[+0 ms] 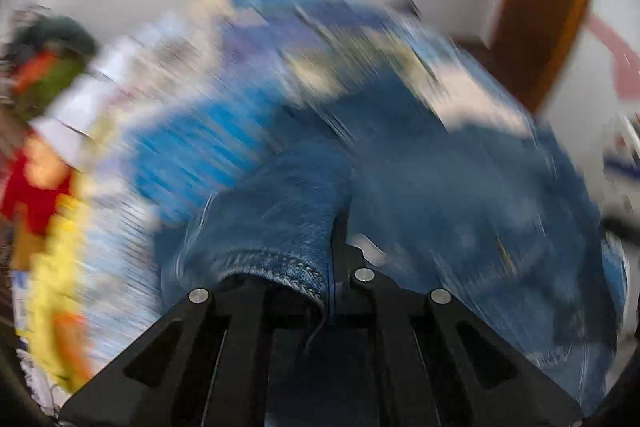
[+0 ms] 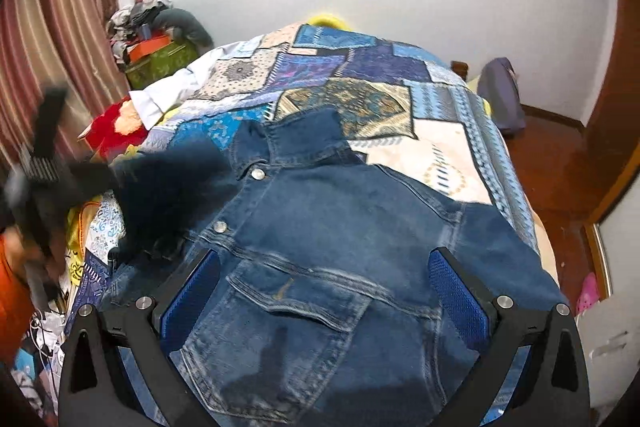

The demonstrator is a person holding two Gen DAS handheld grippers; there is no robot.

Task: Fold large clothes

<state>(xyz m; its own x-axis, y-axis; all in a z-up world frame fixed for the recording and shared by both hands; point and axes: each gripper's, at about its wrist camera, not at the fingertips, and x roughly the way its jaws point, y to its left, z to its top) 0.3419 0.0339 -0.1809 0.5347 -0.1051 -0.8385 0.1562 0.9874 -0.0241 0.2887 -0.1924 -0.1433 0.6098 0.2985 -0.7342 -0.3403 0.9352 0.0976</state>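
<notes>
Denim jacket (image 2: 328, 235) is spread on the bed's patchwork quilt (image 2: 360, 75). Left tongs (image 1: 336, 259) are clamped on its cuff (image 1: 276, 259); right tongs (image 2: 324, 291) hang wide open right over the chest pocket (image 2: 300, 291). A clothes pile (image 2: 152, 27) sits by the curtain (image 2: 60, 27).

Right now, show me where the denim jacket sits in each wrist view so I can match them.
Left wrist view: the denim jacket fills the lower centre and right, blurred, with a hemmed edge pinched in the shut left tool.
Right wrist view: the jacket lies front-up across the lower centre, between the open right tool's fingers.
Shared landmark: the patchwork bedspread under it, blurred upper centre in the left view.
</notes>
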